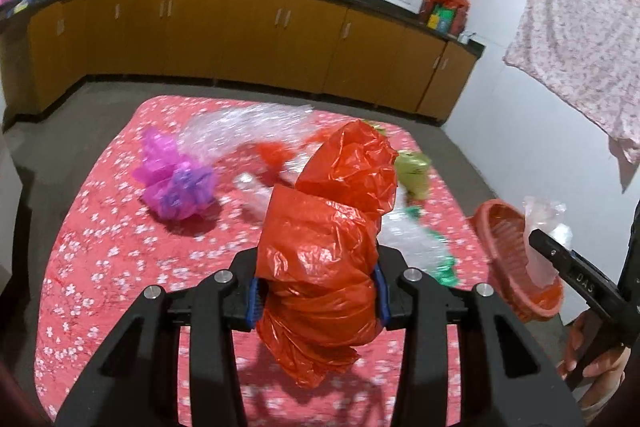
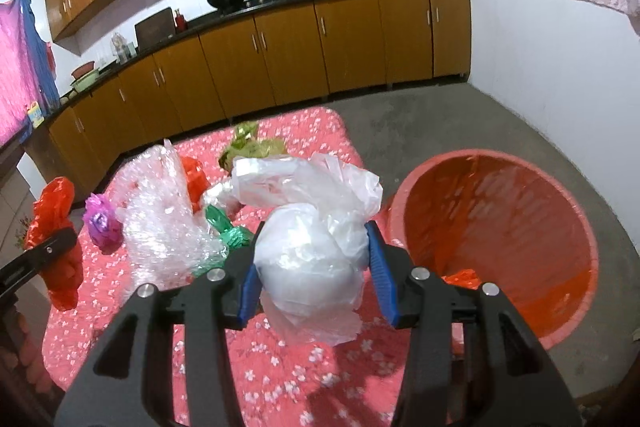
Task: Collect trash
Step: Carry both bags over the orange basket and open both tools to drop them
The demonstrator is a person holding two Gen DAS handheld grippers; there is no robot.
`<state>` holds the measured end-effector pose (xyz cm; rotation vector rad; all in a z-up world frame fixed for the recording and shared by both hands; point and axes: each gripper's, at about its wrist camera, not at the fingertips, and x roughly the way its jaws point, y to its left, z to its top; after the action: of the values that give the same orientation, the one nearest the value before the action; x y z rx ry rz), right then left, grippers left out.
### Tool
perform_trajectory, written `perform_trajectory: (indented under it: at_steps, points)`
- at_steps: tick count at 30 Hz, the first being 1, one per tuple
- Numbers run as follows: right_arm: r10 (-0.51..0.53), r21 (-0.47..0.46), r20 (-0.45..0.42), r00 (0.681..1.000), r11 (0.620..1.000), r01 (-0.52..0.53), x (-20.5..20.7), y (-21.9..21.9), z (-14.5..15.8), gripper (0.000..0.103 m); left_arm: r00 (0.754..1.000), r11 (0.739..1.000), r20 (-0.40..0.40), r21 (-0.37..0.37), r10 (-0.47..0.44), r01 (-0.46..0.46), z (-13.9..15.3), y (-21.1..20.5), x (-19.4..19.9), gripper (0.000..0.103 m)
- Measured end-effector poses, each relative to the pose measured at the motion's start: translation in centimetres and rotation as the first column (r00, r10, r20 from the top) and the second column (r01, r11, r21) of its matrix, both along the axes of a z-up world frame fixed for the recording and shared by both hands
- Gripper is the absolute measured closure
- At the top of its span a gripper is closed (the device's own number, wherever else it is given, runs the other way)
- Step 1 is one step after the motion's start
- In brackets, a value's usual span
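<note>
While clamped on a bunched white plastic bag, blue pads pressed into its round lower bulk and loose film flaring above and below: right gripper, hanging over the near right edge of the pink floral cloth; bag's long axis roughly upright between the jaws.

Just to the right and slightly ahead of that claw, on the grey floor beside the cloth: red basket, mouth open and facing the camera; inside, only one small red scrap visible at the bottom, otherwise bare wall.

Likewise closed on a load: left gripper, pads squeezing a crumpled red plastic bag that towers above the fingers and droops below them; well apart from the basket, with the whole cloth width and the other claw between.

Probably the step in hand: carrying both bags to the basket; nearer by far, the right; a short swing rightward over the rim, then jaws parted, seems enough; for the left, a longer reach across.

Lying loose on the cloth and not yet gathered: purple bag, clear bubble wrap, green wrapper, yellow-green bag; task judged early, given so little in the basket.
</note>
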<state>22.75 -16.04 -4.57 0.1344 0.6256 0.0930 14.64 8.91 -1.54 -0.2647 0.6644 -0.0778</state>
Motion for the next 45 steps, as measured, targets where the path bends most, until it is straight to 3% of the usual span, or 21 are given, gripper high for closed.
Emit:
perform_trajectory:
  at_steps: [14,26,45]
  points:
    - [-0.088,-0.052,0.096,0.992,0.994,0.093,-4.4,-4.6,2.6,0.056,0.986,0.987,0.043,-0.001,-0.16,0.16,1.7,-7.3,1.5,0.061]
    - [-0.213,-0.064,0.101,0.972,0.973,0.22,-4.8,-10.3,1.8,0.056,0.941,0.942,0.048,0.007,-0.336,0.336,1.9,-15.6,4.1,0.061]
    - [-0.32,-0.024,0.064,0.945,0.947,0.322,-2.7,-16.4,-0.9,0.056,0.87,0.87,-0.004,0.012,-0.492,0.492,-0.1,-23.9,8.4,0.061]
